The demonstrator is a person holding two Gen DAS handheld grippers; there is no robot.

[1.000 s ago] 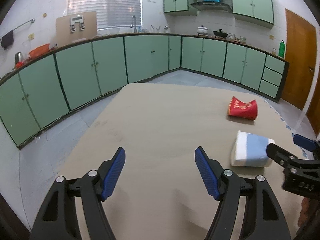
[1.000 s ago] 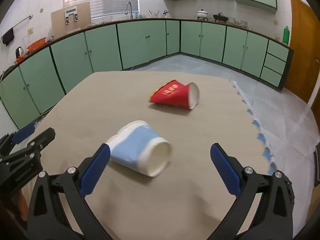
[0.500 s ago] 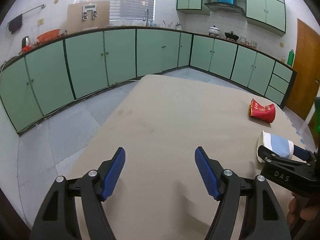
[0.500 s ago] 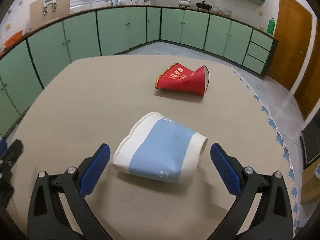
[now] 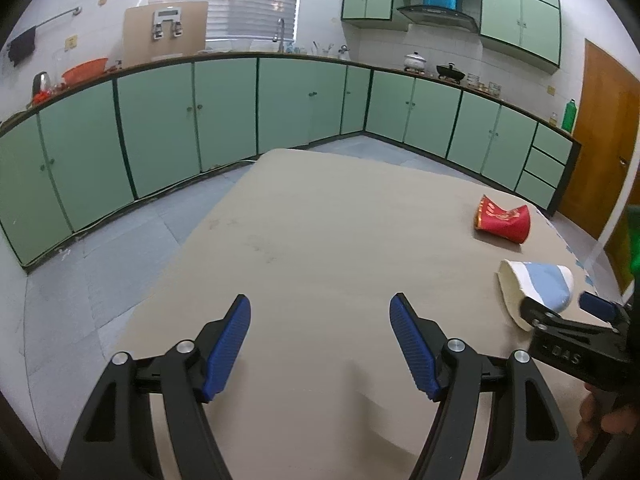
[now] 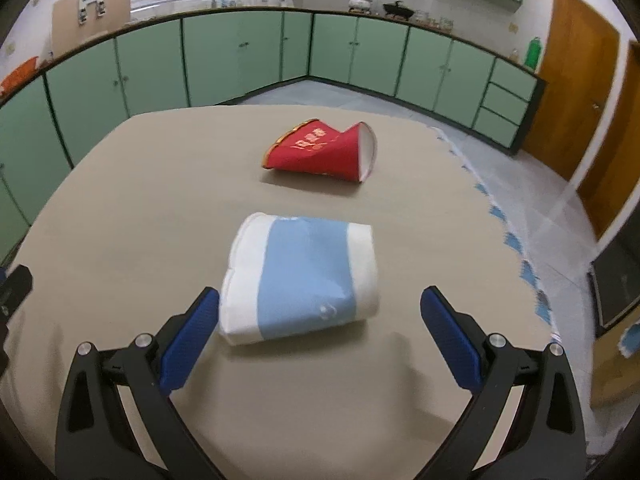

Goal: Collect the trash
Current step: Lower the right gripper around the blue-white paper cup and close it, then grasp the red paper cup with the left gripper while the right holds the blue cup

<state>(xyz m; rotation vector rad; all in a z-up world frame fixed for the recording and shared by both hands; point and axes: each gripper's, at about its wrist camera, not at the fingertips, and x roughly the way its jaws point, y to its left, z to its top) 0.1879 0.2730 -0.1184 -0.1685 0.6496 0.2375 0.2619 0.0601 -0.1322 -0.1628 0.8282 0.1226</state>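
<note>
Crushed blue-and-white cup [image 6: 300, 276] lying on the worktop [image 6: 140, 200] between the spread right tongs [image 6: 320, 336], red cup [image 6: 324, 152] beyond it, left tongs [image 5: 320, 344] apart, empty.

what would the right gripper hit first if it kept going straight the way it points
Most likely the crushed blue and white paper cup, lying on its side between the open right gripper fingers. The red cup lies farther off.
</note>
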